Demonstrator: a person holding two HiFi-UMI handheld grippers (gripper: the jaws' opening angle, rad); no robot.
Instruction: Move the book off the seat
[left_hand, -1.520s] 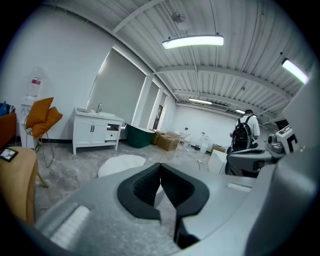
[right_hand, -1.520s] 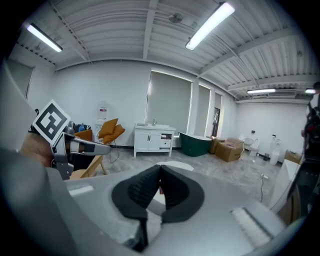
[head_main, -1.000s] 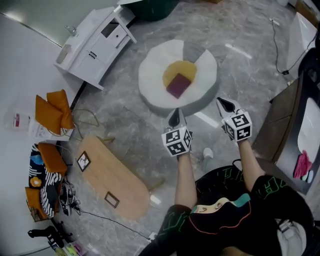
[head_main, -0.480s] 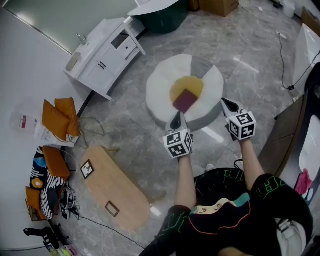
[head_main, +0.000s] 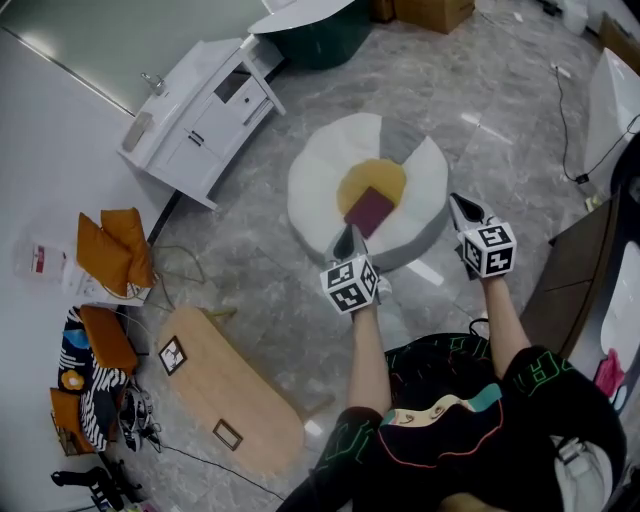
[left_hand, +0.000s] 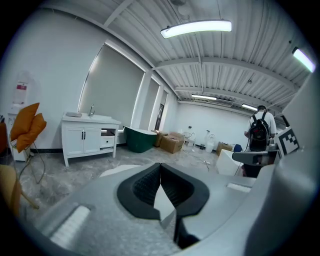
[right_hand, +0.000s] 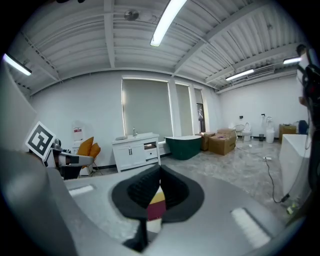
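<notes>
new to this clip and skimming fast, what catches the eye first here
The round white seat in the middle of the floor stands out, with a maroon book lying on its yellow cushion. At the seat's near edge, the left gripper and right gripper hover shut and empty. Off to the left stand a white cabinet and a wooden table.

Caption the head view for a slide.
Both shut, the left gripper and right gripper hover near the white seat; the maroon book lies on its yellow cushion.
</notes>
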